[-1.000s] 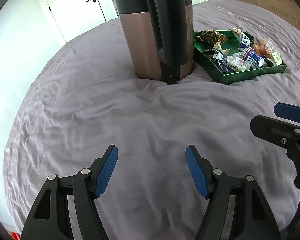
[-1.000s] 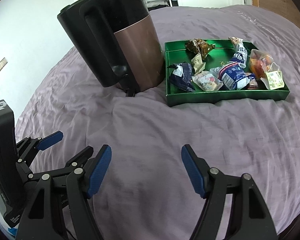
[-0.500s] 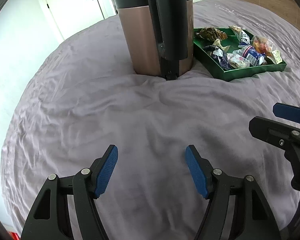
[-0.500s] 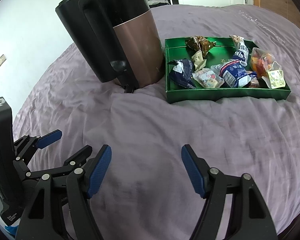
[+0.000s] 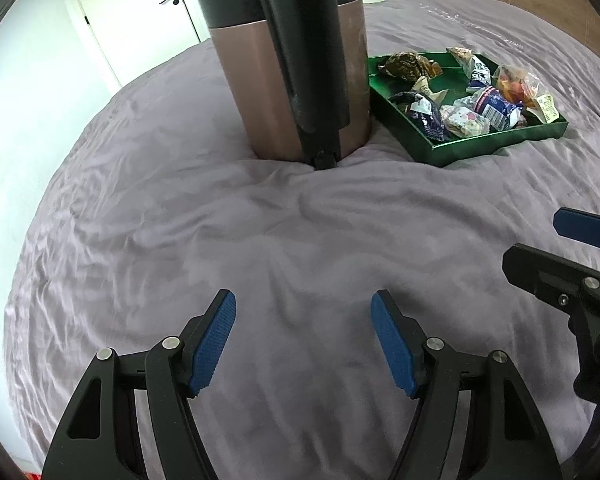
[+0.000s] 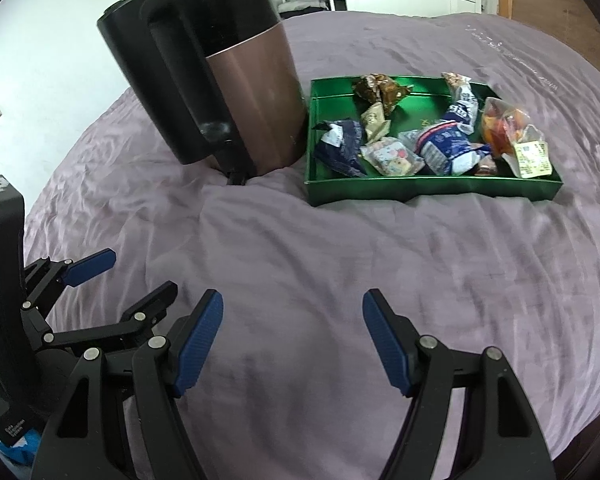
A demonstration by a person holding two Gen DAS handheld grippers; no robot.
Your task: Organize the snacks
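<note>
A green tray (image 6: 432,191) (image 5: 496,146) sits on the purple bedspread and holds several wrapped snacks: a dark blue packet (image 6: 342,148), a brown packet (image 6: 378,88), a blue-and-white packet (image 6: 448,146) and a clear bag of orange pieces (image 6: 504,126). My left gripper (image 5: 304,340) hovers open over bare bedspread, well short of the tray, nothing between its blue pads. My right gripper (image 6: 292,340) is also open and empty, in front of the tray. Each gripper shows at the edge of the other's view.
A tall black and copper kettle (image 6: 224,92) (image 5: 296,60) stands on the bed just left of the tray, touching or nearly touching its side. A white door (image 5: 140,12) and a wooden headboard (image 6: 548,4) lie beyond the bed.
The left view has drifted slightly, so the kettle and tray sit a little differently in frame. Both grippers keep the same opening and hold nothing.
</note>
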